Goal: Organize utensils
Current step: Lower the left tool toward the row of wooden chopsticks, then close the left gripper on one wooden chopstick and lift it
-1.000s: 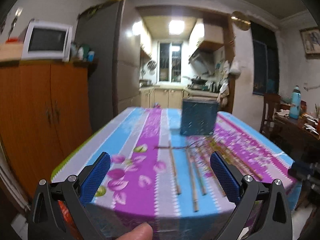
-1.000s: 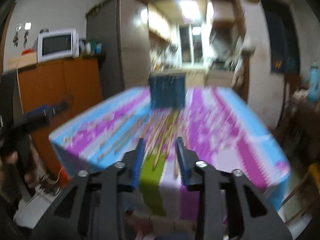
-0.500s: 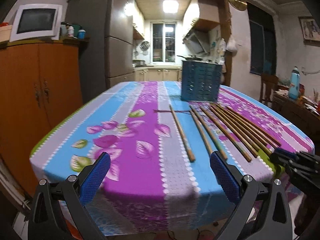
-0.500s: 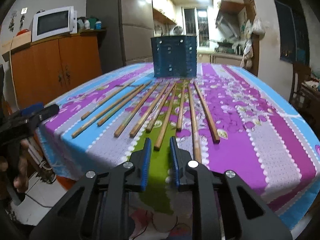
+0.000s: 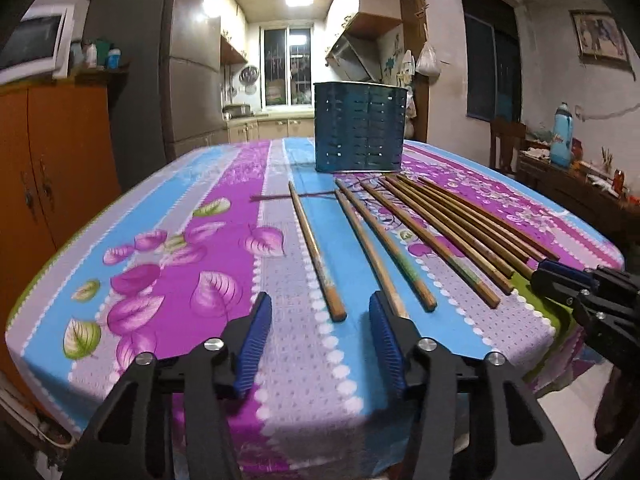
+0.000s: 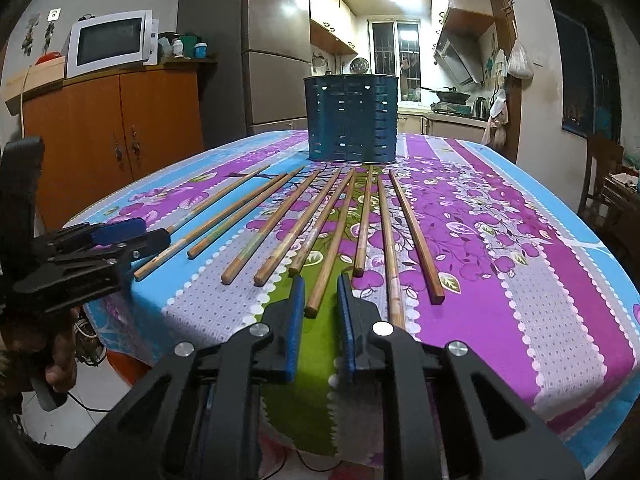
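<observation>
i am in a home, in a dining room that opens onto a kitchen. near me is a table [image 6: 520,280] under a flowered purple and blue cloth. on the left stands an orange wooden cabinet [image 6: 120,128] with a white microwave [image 6: 110,42] on top, and a tall grey fridge [image 6: 256,48] beside it. far ahead i see the kitchen window [image 6: 396,60], wall cupboards, a range hood [image 6: 456,60] and a wok on the stove. on the right wall hangs a framed picture [image 5: 598,38].
</observation>
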